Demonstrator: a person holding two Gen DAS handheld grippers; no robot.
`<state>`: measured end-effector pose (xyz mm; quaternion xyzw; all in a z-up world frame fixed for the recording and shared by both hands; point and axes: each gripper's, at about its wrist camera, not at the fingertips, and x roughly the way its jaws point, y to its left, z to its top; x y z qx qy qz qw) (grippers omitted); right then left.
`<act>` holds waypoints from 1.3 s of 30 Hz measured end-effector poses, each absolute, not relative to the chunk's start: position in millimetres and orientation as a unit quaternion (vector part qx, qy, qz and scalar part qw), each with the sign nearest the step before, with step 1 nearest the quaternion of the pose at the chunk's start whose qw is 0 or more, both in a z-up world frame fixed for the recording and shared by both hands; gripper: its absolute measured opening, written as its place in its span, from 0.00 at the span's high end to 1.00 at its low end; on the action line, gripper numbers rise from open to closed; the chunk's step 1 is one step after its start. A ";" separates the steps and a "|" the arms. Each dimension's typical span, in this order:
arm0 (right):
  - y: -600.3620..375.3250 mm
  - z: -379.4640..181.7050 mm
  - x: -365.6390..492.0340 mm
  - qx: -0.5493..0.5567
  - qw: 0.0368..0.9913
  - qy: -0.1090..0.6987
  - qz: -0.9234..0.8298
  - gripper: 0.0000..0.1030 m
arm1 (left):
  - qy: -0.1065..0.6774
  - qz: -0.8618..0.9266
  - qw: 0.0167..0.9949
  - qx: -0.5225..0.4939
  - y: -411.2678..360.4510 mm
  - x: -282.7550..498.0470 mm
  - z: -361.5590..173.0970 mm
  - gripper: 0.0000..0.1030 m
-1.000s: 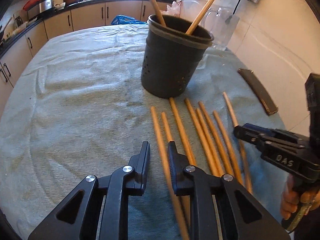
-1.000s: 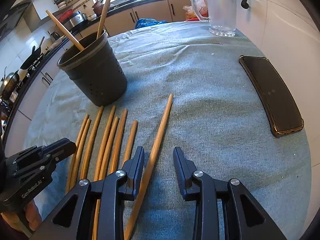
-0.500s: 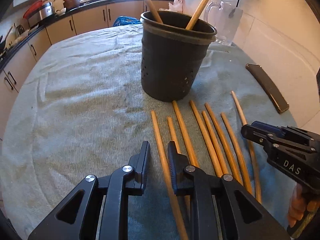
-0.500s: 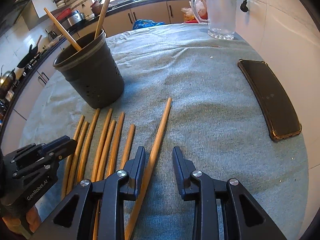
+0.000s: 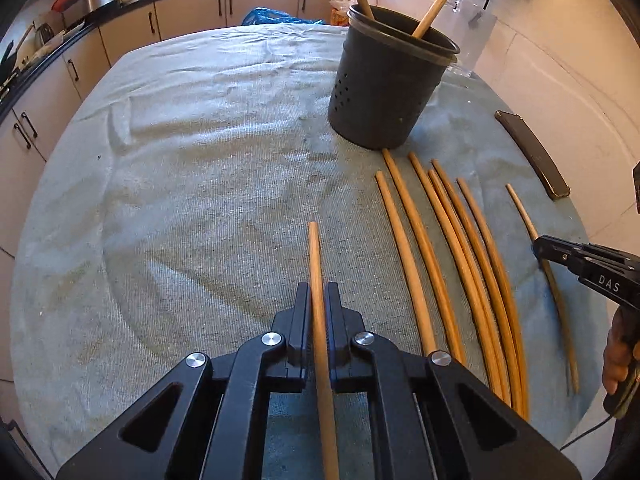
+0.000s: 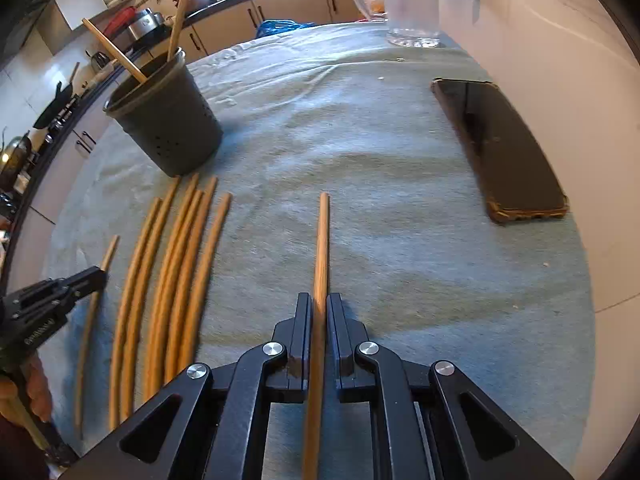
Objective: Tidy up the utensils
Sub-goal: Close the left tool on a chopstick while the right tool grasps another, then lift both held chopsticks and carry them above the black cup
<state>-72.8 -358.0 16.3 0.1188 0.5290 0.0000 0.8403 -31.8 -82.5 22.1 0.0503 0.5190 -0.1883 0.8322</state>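
Observation:
My left gripper is shut on a wooden stick that points forward between its fingers. My right gripper is shut on another wooden stick in the same way. Several more sticks lie side by side on the cloth; they also show in the right wrist view. A dark perforated holder stands beyond them with two sticks upright in it; it shows in the right wrist view too. The right gripper shows at the edge of the left wrist view, the left gripper at the edge of the right wrist view.
A grey-green cloth covers the round table. A dark phone lies near the right edge by the wall. A clear glass jug stands at the far side. Kitchen cabinets run behind the table.
Both grippers have closed, each on a stick that now lies centred between its fingers. The left view has swung left, so the holder sits further right.

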 end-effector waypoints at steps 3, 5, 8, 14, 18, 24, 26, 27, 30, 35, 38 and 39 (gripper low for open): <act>-357.9 17.0 -66.5 0.110 0.838 0.535 -0.014 0.92 | 0.520 -0.183 0.832 0.056 -86.4 -24.2 22.9 0.94; -356.4 17.2 -56.1 0.106 0.834 0.540 -0.020 0.92 | 0.522 -0.181 0.832 0.055 -90.5 -17.6 22.7 0.94; -356.0 17.4 -39.0 0.098 0.831 0.547 -0.028 0.92 | 0.524 -0.179 0.831 0.053 -95.6 -8.5 22.7 0.94; -351.9 18.2 -19.0 0.075 0.830 0.552 -0.036 0.92 | 0.509 -0.182 0.839 0.062 -101.7 -8.4 21.0 0.93; -346.7 19.3 -20.6 0.066 0.838 0.541 -0.029 0.94 | 0.504 -0.174 0.844 0.060 -99.5 -8.9 24.5 0.95; -354.9 55.1 -50.3 0.103 0.870 0.483 -0.011 0.94 | 0.448 -0.172 0.875 0.055 -85.4 -34.4 67.7 0.95; -355.5 71.8 -62.6 0.105 0.882 0.460 -0.009 0.94 | 0.428 -0.175 0.885 0.051 -82.3 -47.1 85.2 0.95; -356.1 81.4 -70.2 0.108 0.888 0.446 -0.008 0.94 | 0.419 -0.177 0.889 0.047 -79.8 -53.1 92.5 0.95; -354.8 105.9 -93.2 0.112 0.904 0.411 -0.009 0.94 | 0.387 -0.181 0.903 0.040 -75.3 -74.7 117.0 0.95; -351.6 137.7 -129.2 0.117 0.923 0.366 -0.007 0.94 | 0.340 -0.186 0.921 0.036 -66.1 -114.6 148.5 0.95; -346.7 150.9 -142.6 0.111 0.931 0.348 -0.006 0.94 | 0.318 -0.193 0.928 0.040 -65.8 -135.5 160.7 0.95; -345.0 155.0 -147.4 0.110 0.933 0.342 -0.005 0.94 | 0.306 -0.196 0.931 0.042 -66.1 -144.7 166.4 0.95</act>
